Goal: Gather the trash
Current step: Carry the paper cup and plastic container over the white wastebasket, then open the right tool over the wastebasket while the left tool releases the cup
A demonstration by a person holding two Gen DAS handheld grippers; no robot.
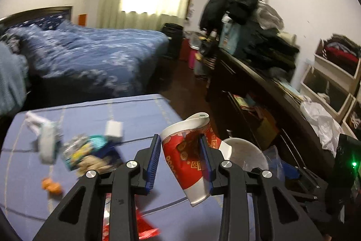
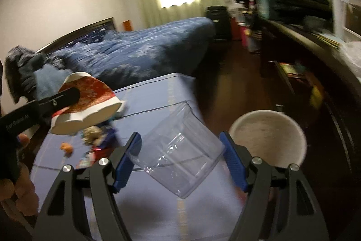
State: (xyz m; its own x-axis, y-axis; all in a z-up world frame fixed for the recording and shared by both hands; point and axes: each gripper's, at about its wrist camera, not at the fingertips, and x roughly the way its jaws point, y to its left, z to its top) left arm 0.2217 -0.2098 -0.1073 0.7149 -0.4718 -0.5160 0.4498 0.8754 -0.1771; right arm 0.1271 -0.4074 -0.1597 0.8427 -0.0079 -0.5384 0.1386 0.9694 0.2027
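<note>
Red-and-white paper cup squeezed flat by the left gripper, clear plastic cup held tilted between the right gripper pads, white bin seen alongside.

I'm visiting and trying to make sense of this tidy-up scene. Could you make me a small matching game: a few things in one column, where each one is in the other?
Things:
1. red paper cup
2. clear plastic cup
3. white bin
4. orange scraps

Places:
A. standing on the floor beside the table
B. squeezed in the left gripper
C. lying on the blue tablecloth
D. between the fingers of the right gripper

Pairs: 1-B, 2-D, 3-A, 4-C
</note>
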